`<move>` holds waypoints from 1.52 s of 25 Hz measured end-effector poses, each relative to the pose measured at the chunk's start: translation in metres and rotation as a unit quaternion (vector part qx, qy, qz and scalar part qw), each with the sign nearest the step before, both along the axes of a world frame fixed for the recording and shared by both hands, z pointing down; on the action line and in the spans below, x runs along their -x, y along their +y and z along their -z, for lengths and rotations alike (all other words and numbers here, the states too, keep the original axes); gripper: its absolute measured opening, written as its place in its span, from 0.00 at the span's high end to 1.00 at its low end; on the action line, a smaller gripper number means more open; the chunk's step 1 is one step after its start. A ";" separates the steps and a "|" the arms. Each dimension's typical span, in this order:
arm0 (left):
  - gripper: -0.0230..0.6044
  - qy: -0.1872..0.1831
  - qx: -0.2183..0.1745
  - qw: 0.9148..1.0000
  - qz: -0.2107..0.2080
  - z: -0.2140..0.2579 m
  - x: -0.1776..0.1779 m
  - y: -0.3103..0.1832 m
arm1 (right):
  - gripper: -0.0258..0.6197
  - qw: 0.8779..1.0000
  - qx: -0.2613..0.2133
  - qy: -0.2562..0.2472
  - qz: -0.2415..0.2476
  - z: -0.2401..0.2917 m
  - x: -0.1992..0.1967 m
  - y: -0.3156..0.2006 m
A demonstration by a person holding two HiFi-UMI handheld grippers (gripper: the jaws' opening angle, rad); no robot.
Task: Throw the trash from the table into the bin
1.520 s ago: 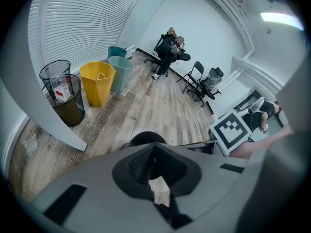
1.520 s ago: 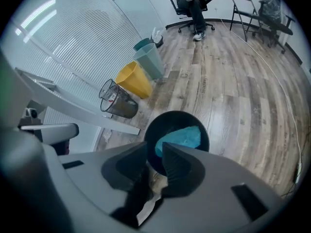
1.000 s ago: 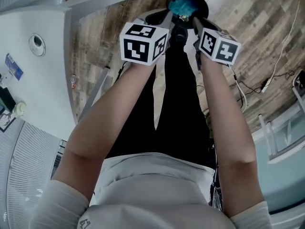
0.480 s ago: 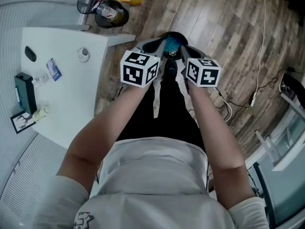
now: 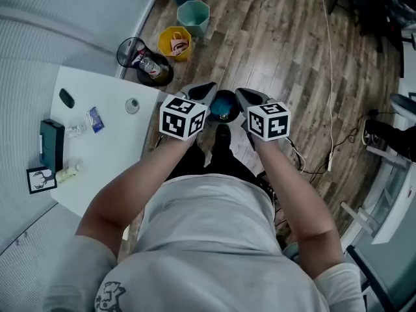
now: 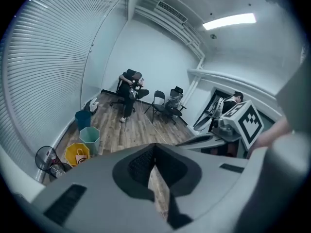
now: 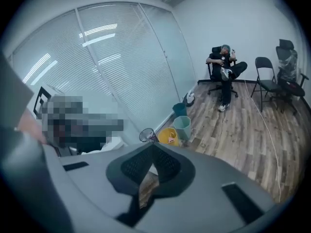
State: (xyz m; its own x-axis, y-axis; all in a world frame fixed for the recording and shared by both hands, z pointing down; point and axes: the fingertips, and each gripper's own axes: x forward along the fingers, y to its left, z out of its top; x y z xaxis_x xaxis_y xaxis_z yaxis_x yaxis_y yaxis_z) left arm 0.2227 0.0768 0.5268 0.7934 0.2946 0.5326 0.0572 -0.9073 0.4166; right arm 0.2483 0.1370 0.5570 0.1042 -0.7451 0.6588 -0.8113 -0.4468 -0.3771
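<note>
My left gripper point(image 5: 203, 93) and right gripper point(image 5: 249, 99) are held side by side in front of my body, both shut with nothing between the jaws. Between and below them, on the floor, stands a round black bin point(image 5: 224, 106) with something blue inside. The left gripper view shows its shut gripper point(image 6: 154, 150) over bare floor, and the right gripper view shows its shut gripper point(image 7: 151, 150) the same way. The white table point(image 5: 117, 145) at my left carries small items: a blue packet point(image 5: 95, 119), a small bottle point(image 5: 67, 171), a dark box point(image 5: 51, 142).
Beyond the table's far corner stand a black mesh bin point(image 5: 140, 60) with trash, a yellow bin point(image 5: 174, 43) and a teal bin point(image 5: 193, 17). Cables point(image 5: 328, 77) run over the wood floor at right. A person sits on a chair point(image 7: 223, 64) at the far wall.
Both grippers have risen well above the black bin, which now looks smaller and lower. The view has widened, so that the table and the other bins show.
</note>
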 end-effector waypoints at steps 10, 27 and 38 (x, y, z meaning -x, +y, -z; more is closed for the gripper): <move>0.95 0.052 0.002 0.999 0.010 0.061 -0.005 0.001 | 0.95 0.997 -0.075 -0.009 0.004 0.088 -0.036 -0.023; 0.95 0.078 -0.021 0.974 0.211 0.090 0.035 -0.071 | 0.95 0.983 -0.093 0.048 0.152 0.111 0.002 -0.088; 0.95 0.045 -0.018 0.919 0.390 0.064 0.159 -0.117 | 0.95 0.951 -0.102 0.028 0.292 0.097 0.102 -0.152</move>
